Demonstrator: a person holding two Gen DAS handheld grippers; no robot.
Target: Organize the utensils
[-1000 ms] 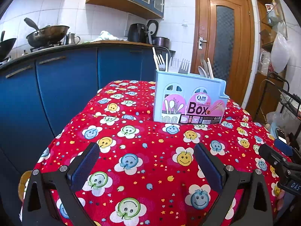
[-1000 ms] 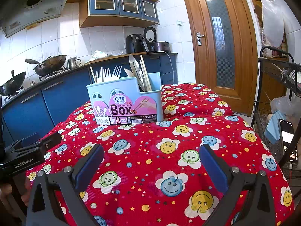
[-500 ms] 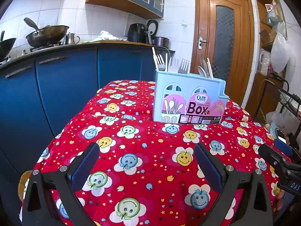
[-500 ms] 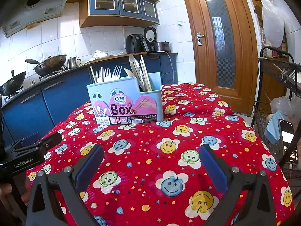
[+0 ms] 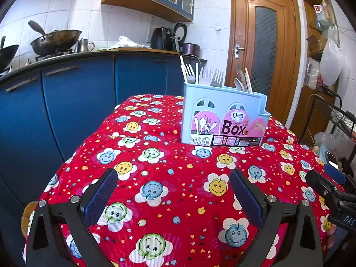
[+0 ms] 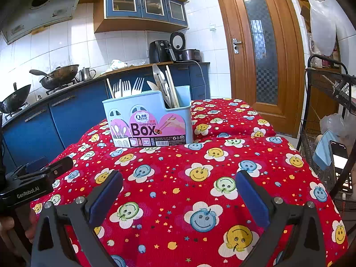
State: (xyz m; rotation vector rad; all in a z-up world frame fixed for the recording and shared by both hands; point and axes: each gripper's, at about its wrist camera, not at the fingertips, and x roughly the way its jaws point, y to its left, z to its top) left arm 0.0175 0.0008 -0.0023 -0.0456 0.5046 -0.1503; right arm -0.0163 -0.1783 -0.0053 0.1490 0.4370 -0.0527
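A light blue utensil box (image 5: pixel 224 120) labelled "Box" stands upright on the red smiley tablecloth (image 5: pixel 173 178); it also shows in the right wrist view (image 6: pixel 148 122). Forks (image 6: pixel 131 87) stand in its left compartment, spoons and chopsticks (image 6: pixel 165 86) in its right. My left gripper (image 5: pixel 173 198) is open and empty, low over the cloth, well short of the box. My right gripper (image 6: pixel 178 198) is open and empty, likewise short of the box. Each gripper shows at the edge of the other's view.
Blue kitchen cabinets (image 5: pixel 77 102) with woks (image 5: pixel 55 41) on the counter run behind and to the left. A wooden door (image 6: pixel 260 51) is at the back right. A black wire rack (image 6: pixel 329 111) with a phone (image 6: pixel 339 162) stands right of the table.
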